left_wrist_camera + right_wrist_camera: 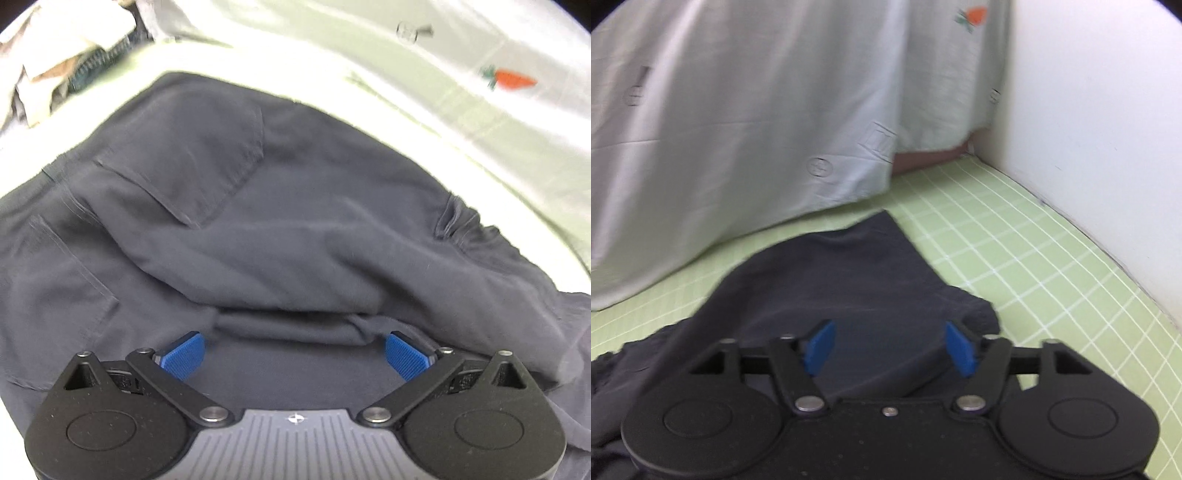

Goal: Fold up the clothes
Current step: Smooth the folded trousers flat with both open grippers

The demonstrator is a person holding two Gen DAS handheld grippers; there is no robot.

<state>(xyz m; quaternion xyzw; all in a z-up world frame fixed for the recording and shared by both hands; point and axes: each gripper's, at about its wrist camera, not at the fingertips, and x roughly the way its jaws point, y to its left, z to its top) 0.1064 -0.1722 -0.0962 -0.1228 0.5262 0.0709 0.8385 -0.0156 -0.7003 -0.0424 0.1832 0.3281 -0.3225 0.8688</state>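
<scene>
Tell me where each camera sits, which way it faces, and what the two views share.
Left wrist: rides the left tongs, looking forward and down over the dark grey garment; open blue pads show, no hand.
Right wrist: rides the right tongs, facing the garment's far edge, the green grid sheet and a white wall; pads open.
Shared: the garment and the pale carrot-print cloth.

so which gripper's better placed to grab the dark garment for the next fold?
Left, probably. The left gripper is open right at a bunched fold of the dark garment. The right gripper, also open, faces flat cloth with no edge between its fingers.
</scene>
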